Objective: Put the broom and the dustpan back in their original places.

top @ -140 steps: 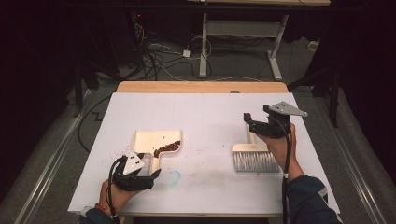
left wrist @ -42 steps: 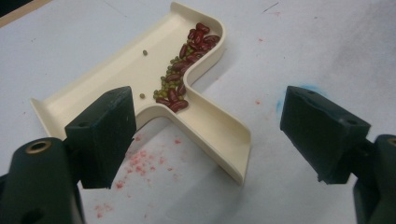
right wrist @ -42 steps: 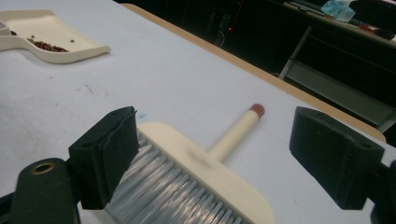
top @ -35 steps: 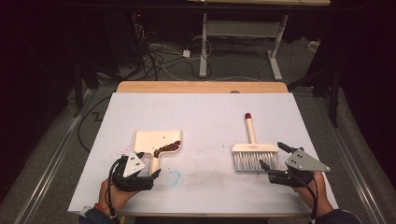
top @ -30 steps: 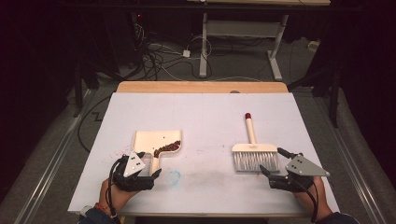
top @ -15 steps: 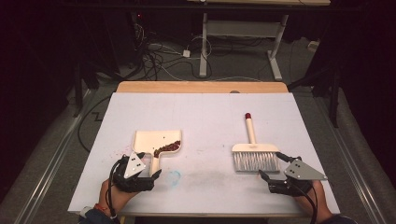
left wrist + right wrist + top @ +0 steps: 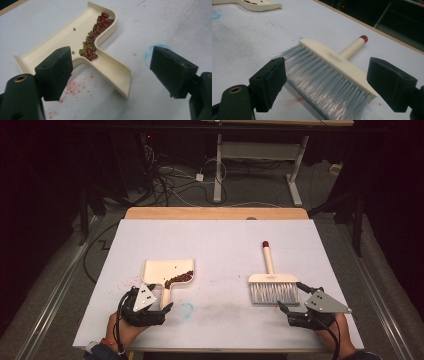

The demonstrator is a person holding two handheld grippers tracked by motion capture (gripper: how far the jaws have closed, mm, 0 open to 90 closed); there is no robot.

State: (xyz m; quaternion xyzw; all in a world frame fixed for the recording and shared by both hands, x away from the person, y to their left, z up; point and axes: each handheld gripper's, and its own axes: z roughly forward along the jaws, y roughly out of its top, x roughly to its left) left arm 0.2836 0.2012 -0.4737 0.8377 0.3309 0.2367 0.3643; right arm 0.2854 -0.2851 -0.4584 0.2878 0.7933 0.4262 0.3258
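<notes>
Now I have my left tool (image 7: pixel 159 308) open by the dustpan (image 7: pixel 167 275), my right tool (image 7: pixel 290 312) open near the brush (image 7: pixel 272 282).

Dustpan (image 7: pixel 110 67) moulded in smooth cream plastic, slight sheen. Beans (image 7: pixel 100 23) in it glossy red and dull green. Brush (image 7: pixel 337 60) backed in matt cream plastic, bristles (image 7: pixel 324 85) fine, grey, synthetic-looking, handle tipped red. Table (image 7: pixel 225 240) covered with matt white sheet, stained; wood edge seen beyond.
</notes>
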